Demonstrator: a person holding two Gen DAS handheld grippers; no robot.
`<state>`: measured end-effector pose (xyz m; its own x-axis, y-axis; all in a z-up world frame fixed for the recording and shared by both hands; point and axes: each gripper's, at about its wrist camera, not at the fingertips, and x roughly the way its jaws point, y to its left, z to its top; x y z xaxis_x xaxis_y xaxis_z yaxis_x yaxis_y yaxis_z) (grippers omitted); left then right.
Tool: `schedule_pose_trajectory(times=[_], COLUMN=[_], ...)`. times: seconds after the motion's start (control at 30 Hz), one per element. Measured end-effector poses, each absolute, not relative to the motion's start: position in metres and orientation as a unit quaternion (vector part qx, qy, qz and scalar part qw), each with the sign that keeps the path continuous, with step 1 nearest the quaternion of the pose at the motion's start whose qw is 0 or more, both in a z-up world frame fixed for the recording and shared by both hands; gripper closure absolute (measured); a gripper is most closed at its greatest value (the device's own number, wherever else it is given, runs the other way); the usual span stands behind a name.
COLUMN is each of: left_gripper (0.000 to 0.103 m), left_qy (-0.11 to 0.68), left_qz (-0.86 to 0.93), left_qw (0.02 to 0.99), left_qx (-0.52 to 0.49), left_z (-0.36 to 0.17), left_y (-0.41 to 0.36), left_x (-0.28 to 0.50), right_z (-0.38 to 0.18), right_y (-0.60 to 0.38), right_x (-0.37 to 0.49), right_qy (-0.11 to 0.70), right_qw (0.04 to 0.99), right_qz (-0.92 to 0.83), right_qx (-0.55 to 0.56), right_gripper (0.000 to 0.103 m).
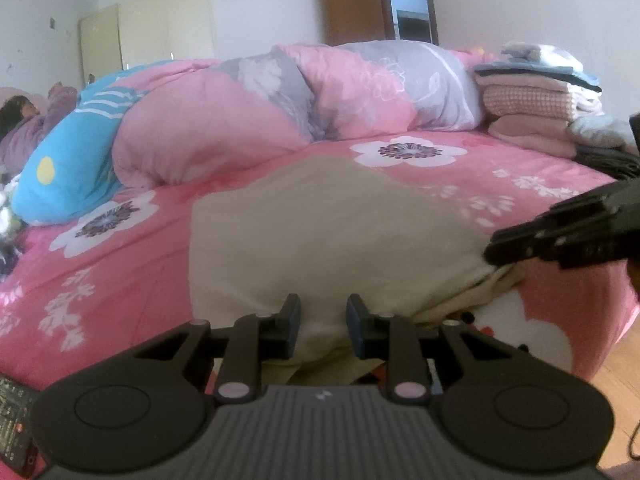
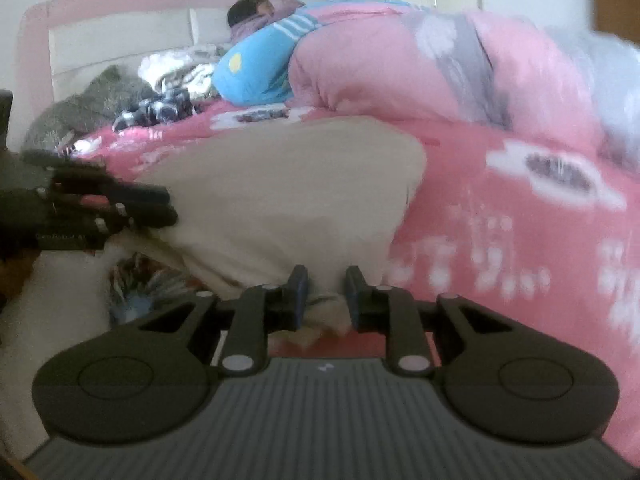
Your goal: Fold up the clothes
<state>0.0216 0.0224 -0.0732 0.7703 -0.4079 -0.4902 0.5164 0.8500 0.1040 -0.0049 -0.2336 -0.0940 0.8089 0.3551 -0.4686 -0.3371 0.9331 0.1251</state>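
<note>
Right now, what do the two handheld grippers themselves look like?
Both look alike: the left gripper and right gripper are matte black plastic, with a grey ribbed body, two round side discs, pale pivot caps and blue-lined jaws. A small white logo sits on the ribbing. No cables or sleeves show.

- I get soft, even daylight in both views; the brightest spot is the doorway (image 1: pixel 412 4) far back in the left wrist view.
- Shadows are faint, no glare.
- My right wrist view is smeared with motion blur, worst on the pink sheet (image 2: pixel 520 220) at right.
- Fisheye bends the edges and darkens the corners.
</note>
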Motion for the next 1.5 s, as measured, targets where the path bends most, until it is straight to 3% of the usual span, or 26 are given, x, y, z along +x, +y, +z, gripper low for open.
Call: schedule_pose_trajectory(times=[0.3,0.57,0.87,1.0,1.07,1.27,1.4,1.5], left_gripper=[0.076,0.075,0.075,0.074,0.074,0.077,0.078,0.079], left_qy=[0.233,0.242,0.225,0.289,0.285,0.28,0.34,0.34], left_qz=[-0.247,-0.251,-0.243,-0.219,-0.227,-0.217,-0.196,-0.201], left_qw=[0.934,0.931,0.94,0.931,0.931,0.935,0.92,0.918], left_qx=[0.11,0.108,0.085,0.033,-0.005,0.003,-0.006,-0.03], left_z=[-0.074,-0.074,-0.04,-0.065,-0.07,-0.045,-0.063,-0.061], left_y=[0.023,0.025,0.039,0.045,0.056,0.058,0.055,0.062], left_x=[0.021,0.023,0.039,0.074,0.075,0.09,0.125,0.131], right_z=[-0.041,-0.101,-0.109,-0.111,-0.111,-0.111,-0.112,-0.112], right_y=[-0.184,-0.155,-0.164,-0.165,-0.166,-0.169,-0.171,-0.172], right_x=[-0.02,0.012,0.01,0.01,0.011,0.012,0.013,0.014], right_qy=[0.159,0.205,0.187,0.182,0.183,0.18,0.177,0.177], right_qw=[0.955,0.929,0.93,0.93,0.929,0.928,0.927,0.927], right_qz=[0.249,0.304,0.316,0.318,0.321,0.327,0.329,0.332], right_qx=[-0.039,-0.04,-0.021,-0.013,-0.008,0.001,0.006,0.009], right_gripper=[0.082,0.084,0.085,0.085,0.085,0.085,0.085,0.085])
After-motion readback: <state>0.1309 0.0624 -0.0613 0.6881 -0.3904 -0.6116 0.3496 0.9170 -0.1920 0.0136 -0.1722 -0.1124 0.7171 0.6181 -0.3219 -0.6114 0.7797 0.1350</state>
